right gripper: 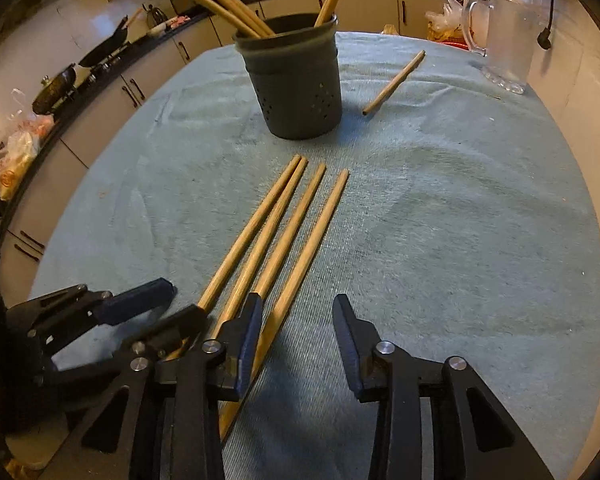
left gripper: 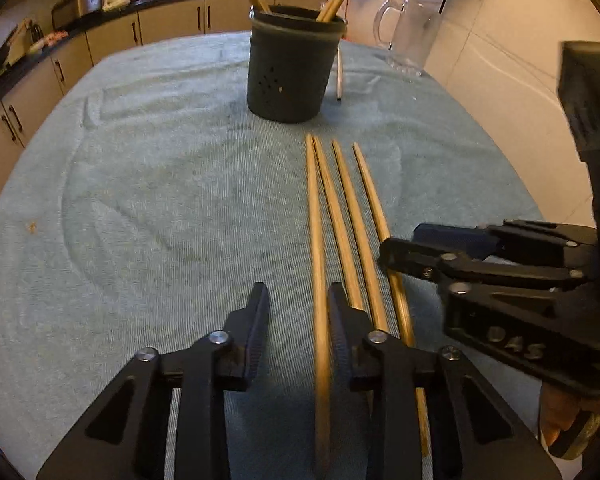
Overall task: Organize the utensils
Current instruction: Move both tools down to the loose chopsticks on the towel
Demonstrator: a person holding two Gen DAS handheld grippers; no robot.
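Four sticks [right gripper: 284, 236] lie side by side mid-table on the towel [right gripper: 460, 220], tips toward the holder [right gripper: 296, 84], butt ends at my grippers near the front edge. They look like wood: light, stiff, round, so I'd guess they'll roll or swivel if pinched off-centre. Best hold is prob. a bit up from the butt end, square across, one at a time.

My left gripper [left gripper: 298, 320] is spread, the leftmost stick [left gripper: 316, 240] running between its fingers w/o being pinched. My right gripper [right gripper: 298, 332] is also spread, straddling the rightmost stick [right gripper: 316, 240], nothing gripped.

The two outer sticks each have close neighbours; a finger could nudge those. Grippers are close together, may bump.

Holder stands toward the far edge, already w/ sticks [right gripper: 220, 4] leaning out, which narrows the opening. A short stick [right gripper: 394, 82] lies right of it; a clear jug [right gripper: 504, 36] at the far right corner, fragile, well apart.
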